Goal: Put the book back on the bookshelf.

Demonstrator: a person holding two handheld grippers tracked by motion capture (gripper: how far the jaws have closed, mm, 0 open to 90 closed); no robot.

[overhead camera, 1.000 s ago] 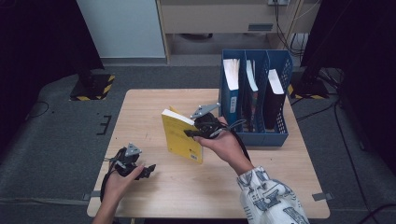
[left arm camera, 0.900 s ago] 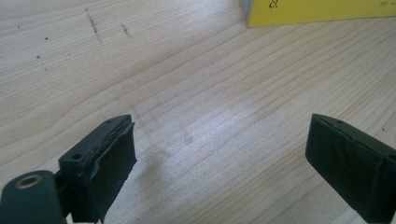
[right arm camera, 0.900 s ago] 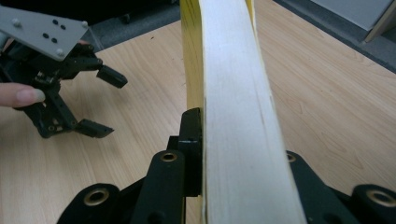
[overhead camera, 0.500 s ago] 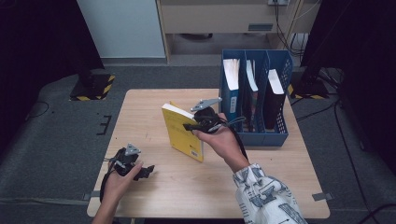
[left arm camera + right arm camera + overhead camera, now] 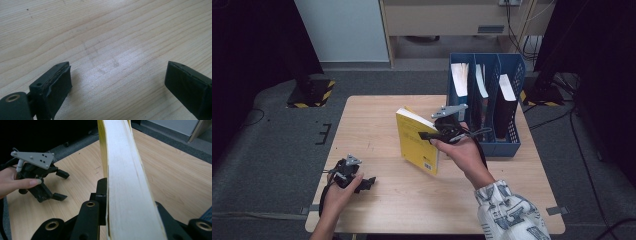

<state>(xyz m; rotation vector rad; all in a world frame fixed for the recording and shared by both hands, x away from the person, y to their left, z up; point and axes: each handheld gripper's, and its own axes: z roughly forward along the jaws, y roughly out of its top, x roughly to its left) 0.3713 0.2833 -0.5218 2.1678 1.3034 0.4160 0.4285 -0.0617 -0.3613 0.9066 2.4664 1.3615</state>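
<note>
- The table is pale wood, with a blue file rack at its right edge.
- A yellow book is held up over the middle, seemingly clear of the wood.
- The right hand-held gripper is clamped on the book's page edge.
- The left hand-held gripper sits released near the front left corner.

The right gripper is held raised on an outstretched forearm in a patterned sleeve, its jaws closed with something clamped between them. The left gripper sits low in the left hand, jaws spread wide apart with bare surface between and beneath them, nothing touching either pad.
</note>
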